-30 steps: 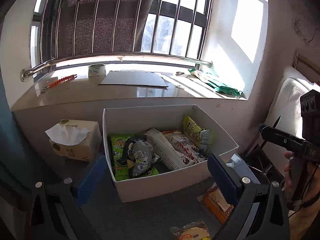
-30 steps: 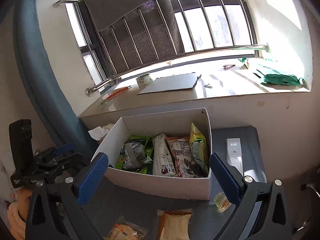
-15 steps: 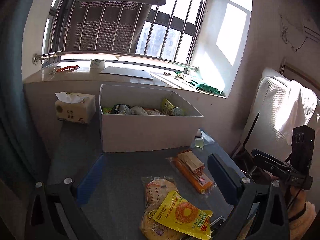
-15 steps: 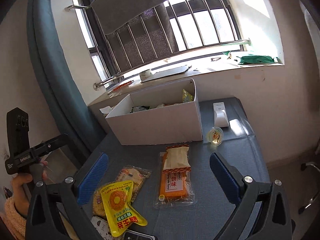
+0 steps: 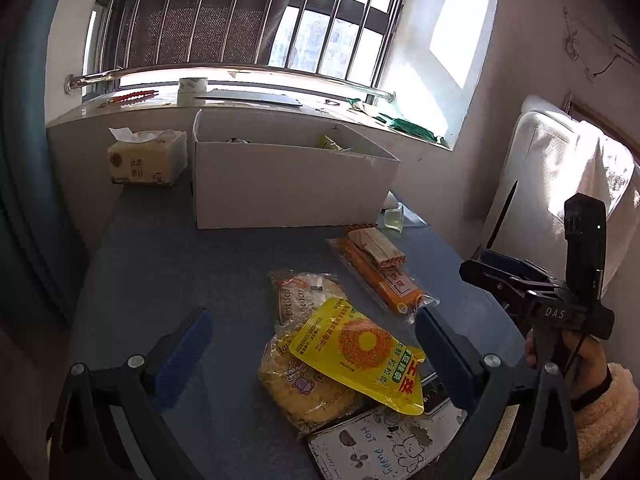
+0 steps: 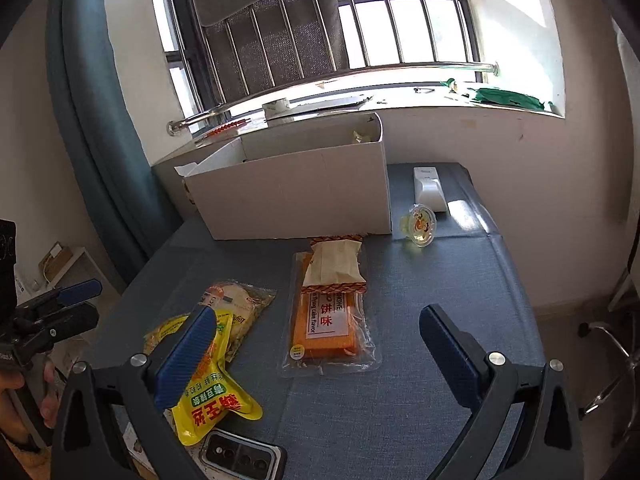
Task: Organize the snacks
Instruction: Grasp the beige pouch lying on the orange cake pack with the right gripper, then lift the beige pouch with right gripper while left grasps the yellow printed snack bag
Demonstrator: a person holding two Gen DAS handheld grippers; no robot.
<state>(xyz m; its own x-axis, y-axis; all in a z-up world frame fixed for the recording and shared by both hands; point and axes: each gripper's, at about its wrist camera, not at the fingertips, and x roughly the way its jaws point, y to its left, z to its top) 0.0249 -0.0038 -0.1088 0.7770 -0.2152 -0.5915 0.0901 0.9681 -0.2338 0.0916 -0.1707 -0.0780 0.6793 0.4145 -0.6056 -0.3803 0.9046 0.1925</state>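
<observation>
A white cardboard box (image 5: 288,184) (image 6: 296,196) with snacks inside stands at the far side of the blue-grey table. In front of it lie loose snacks: a yellow pouch (image 5: 360,352) (image 6: 208,392) on top of clear-wrapped round cakes (image 5: 304,300) (image 6: 236,300), an orange cake pack (image 5: 384,280) (image 6: 324,320) with a beige packet (image 5: 374,246) (image 6: 334,266) on it, and a small jelly cup (image 5: 394,219) (image 6: 419,226). My left gripper (image 5: 316,356) is open and empty above the yellow pouch. My right gripper (image 6: 320,348) is open and empty above the orange pack.
A tissue pack (image 5: 148,156) stands left of the box. A white remote-like device (image 6: 429,188) lies right of the box. A phone (image 6: 244,460) and a printed card (image 5: 384,444) lie at the near table edge. A windowsill and wall are behind.
Both grippers have pulled back from above the box and dropped lower toward the loose snacks on the near table. Both stay open and empty.
</observation>
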